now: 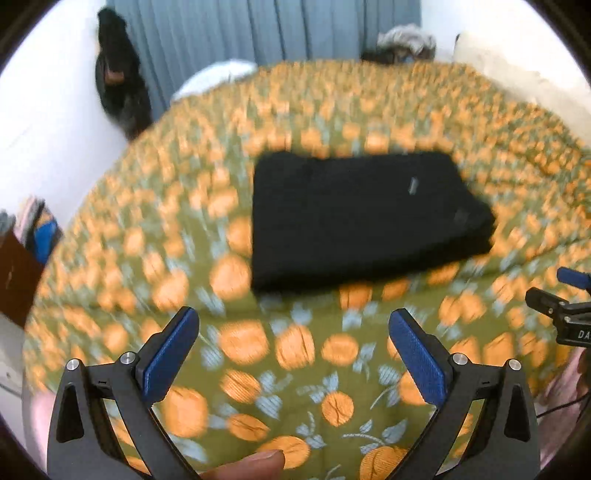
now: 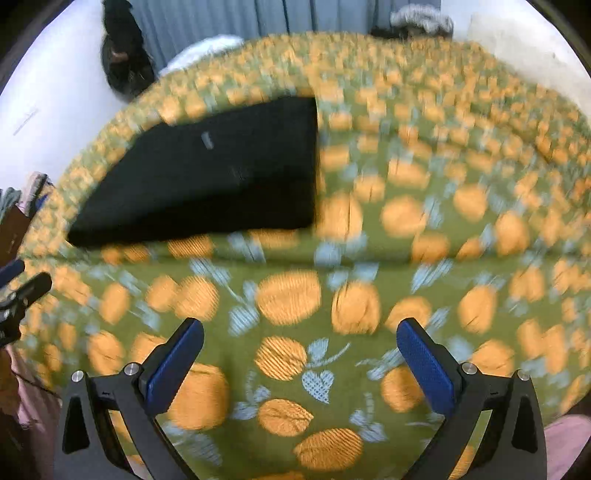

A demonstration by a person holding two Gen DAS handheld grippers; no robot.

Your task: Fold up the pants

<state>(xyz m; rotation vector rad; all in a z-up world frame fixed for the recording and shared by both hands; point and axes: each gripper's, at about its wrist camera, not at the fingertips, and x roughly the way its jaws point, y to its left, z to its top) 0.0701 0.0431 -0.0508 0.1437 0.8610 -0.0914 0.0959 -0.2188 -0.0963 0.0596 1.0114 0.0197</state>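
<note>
Left wrist view: the left gripper (image 1: 293, 334) hangs above the olive-green bedspread with orange fruit print (image 1: 295, 369), its blue-padded fingers (image 1: 171, 354) spread wide with nothing between them. The black pants, folded into a compact rectangle (image 1: 354, 218), lie flat on the spread ahead of the fingers and apart from them. A band of bare spread separates the fingertips from the near edge of the pants, and more patterned cloth shows around every side of the fold. The bed's left edge curves down toward a white wall (image 1: 48, 122); behind the far edge hangs a blue-grey pleated curtain (image 1: 240, 33). At the right rim the right gripper (image 1: 569, 302) enters, well apart from the pants. The whole frame is motion-blurred.

Right wrist view: the right gripper (image 2: 300, 341) also stands wide open and holds nothing. The pants (image 2: 218, 173) sit up and to the left, near the left edge of the bed. A broad stretch of uncovered spread (image 2: 443, 221) opens ahead and to the right. A crease in the cloth runs across just below the pants.
</note>
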